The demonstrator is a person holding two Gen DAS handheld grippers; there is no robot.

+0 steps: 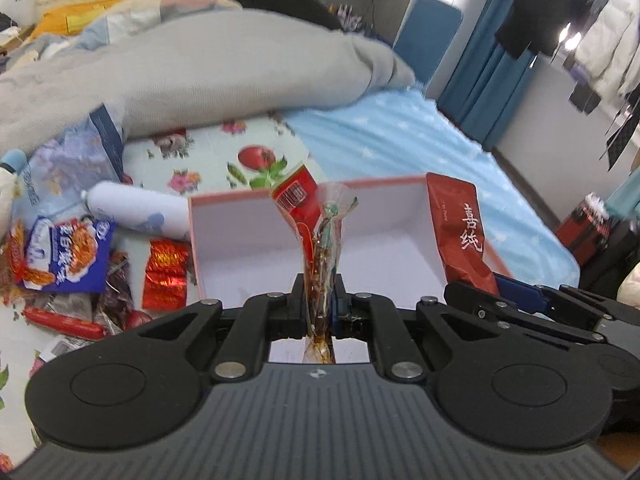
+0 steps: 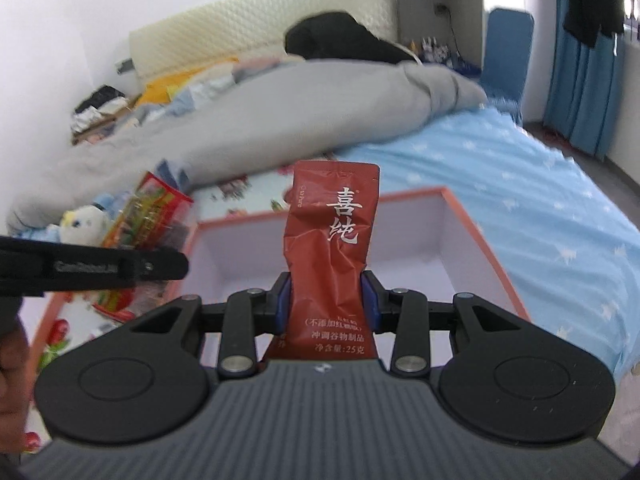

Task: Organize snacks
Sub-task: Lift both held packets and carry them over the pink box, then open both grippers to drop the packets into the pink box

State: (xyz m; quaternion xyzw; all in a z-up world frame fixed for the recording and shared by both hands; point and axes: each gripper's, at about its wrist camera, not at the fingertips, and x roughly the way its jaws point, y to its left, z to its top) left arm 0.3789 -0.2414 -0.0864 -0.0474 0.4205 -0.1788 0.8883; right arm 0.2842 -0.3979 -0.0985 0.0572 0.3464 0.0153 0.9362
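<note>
A home bedroom. A bed with a blue starred sheet fills both views, a grey duvet bunched along its far side below a padded cream headboard. Blue curtains hang at the right by a rack of coats. Loose clothes lie heaped at the bed's far left corner, and a plush toy sits near its left edge
</note>
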